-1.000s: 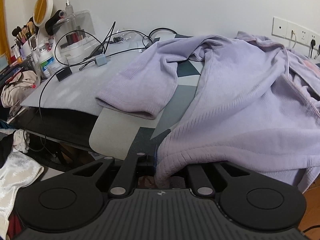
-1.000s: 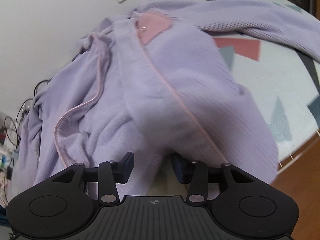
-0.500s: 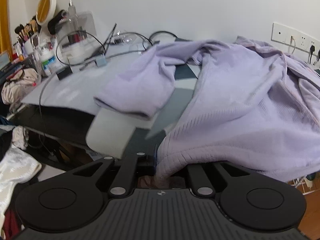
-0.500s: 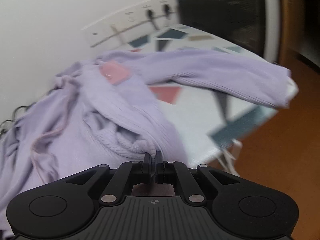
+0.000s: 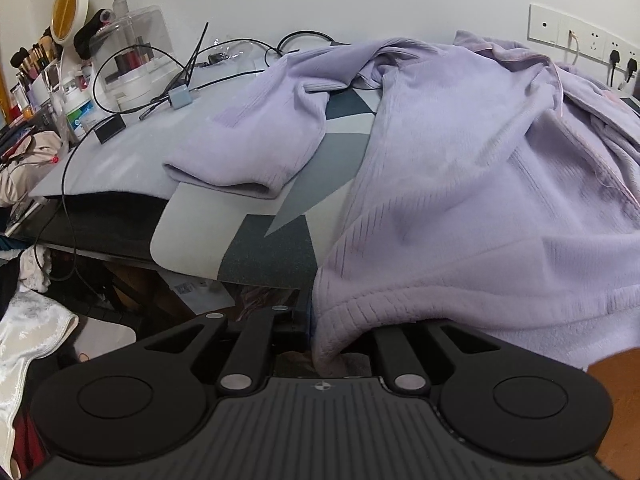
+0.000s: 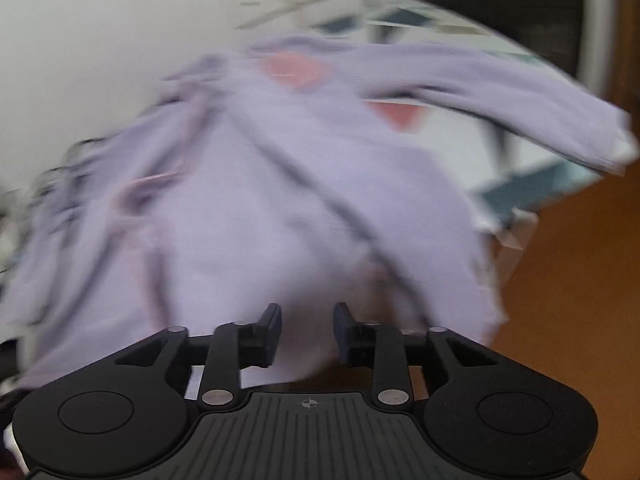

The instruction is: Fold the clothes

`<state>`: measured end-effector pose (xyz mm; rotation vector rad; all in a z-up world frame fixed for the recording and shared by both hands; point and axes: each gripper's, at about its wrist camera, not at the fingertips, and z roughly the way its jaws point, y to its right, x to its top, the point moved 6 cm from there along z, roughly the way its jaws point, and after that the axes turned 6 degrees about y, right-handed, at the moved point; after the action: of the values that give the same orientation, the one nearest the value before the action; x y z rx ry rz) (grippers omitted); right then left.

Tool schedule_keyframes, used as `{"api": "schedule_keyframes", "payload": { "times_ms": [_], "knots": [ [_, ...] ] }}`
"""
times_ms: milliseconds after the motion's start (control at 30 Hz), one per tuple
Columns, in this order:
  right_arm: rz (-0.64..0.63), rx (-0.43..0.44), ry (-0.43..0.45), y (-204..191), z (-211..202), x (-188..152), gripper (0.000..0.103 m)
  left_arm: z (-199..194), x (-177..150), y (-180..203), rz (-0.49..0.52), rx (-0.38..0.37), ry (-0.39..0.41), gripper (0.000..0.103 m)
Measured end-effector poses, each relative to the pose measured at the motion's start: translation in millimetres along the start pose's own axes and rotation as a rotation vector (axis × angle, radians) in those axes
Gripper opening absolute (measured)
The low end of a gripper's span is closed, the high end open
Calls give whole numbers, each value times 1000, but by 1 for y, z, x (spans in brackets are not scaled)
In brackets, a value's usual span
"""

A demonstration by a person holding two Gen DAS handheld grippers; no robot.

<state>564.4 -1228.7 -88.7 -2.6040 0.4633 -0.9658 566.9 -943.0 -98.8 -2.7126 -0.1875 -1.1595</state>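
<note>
A lilac ribbed sweater [image 5: 472,184] lies crumpled across a table mat with grey and dark triangles [image 5: 320,196]. One sleeve [image 5: 256,148] stretches left on the mat. My left gripper [image 5: 320,332] is shut on the sweater's ribbed hem [image 5: 352,312] at the near table edge; the cloth hides its fingertips. The right wrist view is blurred by motion. There the sweater [image 6: 280,200] fills the middle, its other sleeve [image 6: 520,96] reaching right past the table edge. My right gripper [image 6: 307,332] is open just before the cloth, holding nothing.
The table's left end holds cables [image 5: 132,80], a clear plastic cosmetics case [image 5: 132,56], brushes, bottles and a round mirror [image 5: 70,8]. Wall sockets [image 5: 580,40] sit behind the sweater. Clothes [image 5: 28,336] lie on the floor at left. Wooden floor [image 6: 568,280] shows at right.
The right gripper, shut on a bunch of the sweater half a second ago, has opened and let it go while moving fast. The left gripper keeps its hold on the hem.
</note>
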Motion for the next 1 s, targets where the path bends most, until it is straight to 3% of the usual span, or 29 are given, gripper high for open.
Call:
{"api": "schedule_keyframes", "payload": {
  "times_ms": [67, 233, 333, 367, 400, 500, 633, 767, 833, 933, 1000],
  "knots": [
    [-31, 74, -22, -21, 12, 2, 30, 0, -1, 0, 20, 4, -1, 11],
    [-110, 180, -74, -70, 39, -4, 35, 2, -7, 1, 118, 13, -15, 28],
    [-109, 201, -129, -79, 59, -15, 35, 3, -11, -1, 175, 17, -13, 33],
    [-105, 207, -147, -81, 64, -18, 34, 3, -12, -2, 183, 19, -14, 34],
    [-110, 212, -162, -83, 70, -21, 23, 4, -13, -3, 189, 21, -14, 35],
    [-158, 221, -154, -85, 67, -23, 10, 4, -14, -2, 197, 18, -7, 35],
    [-129, 264, -128, -79, 41, -10, 8, 3, -17, 0, 211, 13, 4, 35],
    [-47, 265, -211, -55, 28, -17, 8, 2, -19, 1, 225, 8, 15, 34],
    [-5, 261, -254, -43, 22, -22, 8, 0, -21, 5, 238, -10, 23, 18],
    [80, 210, -314, -21, 34, -46, 8, -4, -28, 16, 302, -10, 49, 14],
    [104, 188, -299, -16, 40, -49, 8, -5, -32, 20, 317, -11, 46, 13]
  ]
}}
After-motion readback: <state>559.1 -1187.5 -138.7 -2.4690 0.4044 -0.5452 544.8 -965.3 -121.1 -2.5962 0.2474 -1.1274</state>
